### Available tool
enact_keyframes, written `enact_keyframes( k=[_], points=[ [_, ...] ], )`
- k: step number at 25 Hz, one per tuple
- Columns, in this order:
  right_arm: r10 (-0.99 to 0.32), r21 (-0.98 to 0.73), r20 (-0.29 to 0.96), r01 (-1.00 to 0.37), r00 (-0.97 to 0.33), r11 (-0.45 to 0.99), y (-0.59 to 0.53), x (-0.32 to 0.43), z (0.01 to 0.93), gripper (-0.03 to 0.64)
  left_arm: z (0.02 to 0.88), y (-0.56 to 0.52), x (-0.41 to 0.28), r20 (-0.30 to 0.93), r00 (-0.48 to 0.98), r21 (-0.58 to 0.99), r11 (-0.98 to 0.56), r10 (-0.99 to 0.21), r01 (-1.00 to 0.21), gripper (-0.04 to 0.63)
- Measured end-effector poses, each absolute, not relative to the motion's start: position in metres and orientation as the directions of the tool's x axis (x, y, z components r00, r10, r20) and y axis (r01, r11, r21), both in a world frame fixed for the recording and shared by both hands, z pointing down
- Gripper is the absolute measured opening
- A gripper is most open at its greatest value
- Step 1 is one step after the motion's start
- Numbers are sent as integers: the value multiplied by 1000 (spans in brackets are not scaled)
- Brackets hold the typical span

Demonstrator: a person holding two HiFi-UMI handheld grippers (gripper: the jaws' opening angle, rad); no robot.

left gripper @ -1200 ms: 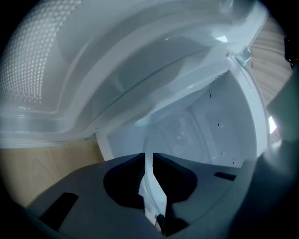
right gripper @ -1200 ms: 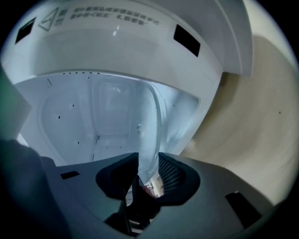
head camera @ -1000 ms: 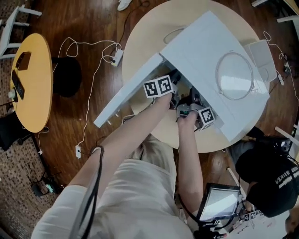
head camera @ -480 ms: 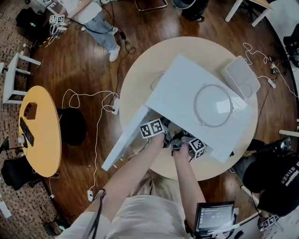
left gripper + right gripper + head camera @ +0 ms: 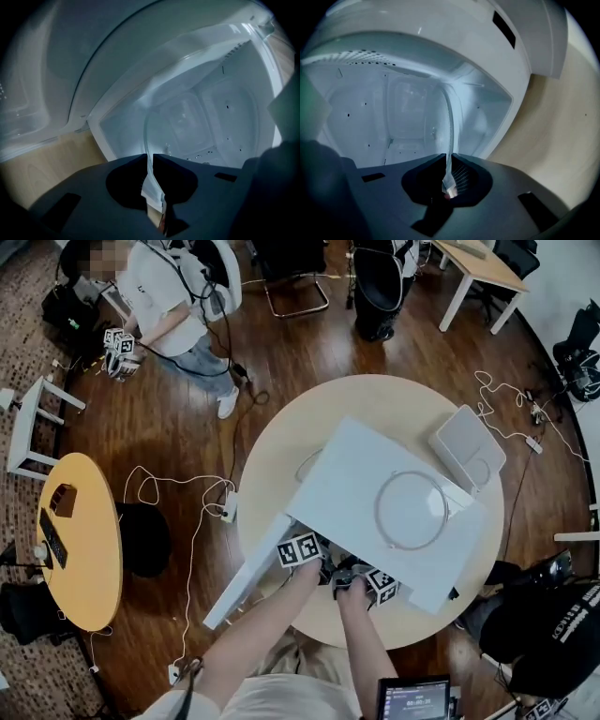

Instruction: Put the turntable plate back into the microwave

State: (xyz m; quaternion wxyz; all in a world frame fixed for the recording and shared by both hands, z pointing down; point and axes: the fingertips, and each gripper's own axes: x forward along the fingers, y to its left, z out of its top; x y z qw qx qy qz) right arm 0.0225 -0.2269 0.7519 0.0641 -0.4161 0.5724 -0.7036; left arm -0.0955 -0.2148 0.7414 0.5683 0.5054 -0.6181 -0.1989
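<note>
I record the left tongs [image 5: 149, 161] clamped tight on the rim of the clear glass turntable plate [image 5: 146, 129]. The plate runs from lower centre of the frame up into the open cavity of the white microwave [image 5: 361, 474]. The right tongs [image 5: 446, 164] have just been closing, and their pads pinch the same plate's rim at lower centre of the right gripper view. In the head view the microwave sits at centre on the round bench [image 5: 394, 399]. Its door [image 5: 246, 576] is swung out toward lower left. Both tongs reach into the opening.
</note>
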Motion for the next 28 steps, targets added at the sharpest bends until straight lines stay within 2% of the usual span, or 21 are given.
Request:
enact_keyframes(
  k=[11,22,28],
  points=[
    [-495,-854,520,-416,-696,-312,-219,9,749,38,739,-215,-111,499,124,817,417,-858,-399,37],
    [-487,-901,428,-316,-761,-297,-213,12,725,151,733,-212,-117,496,84,806,422,-864,-415,37],
    [-481,-899,437,-354,-760,-258,-203,23,720,155,730,-197,-117,511,70,788,434,-857,-436,37]
  ],
)
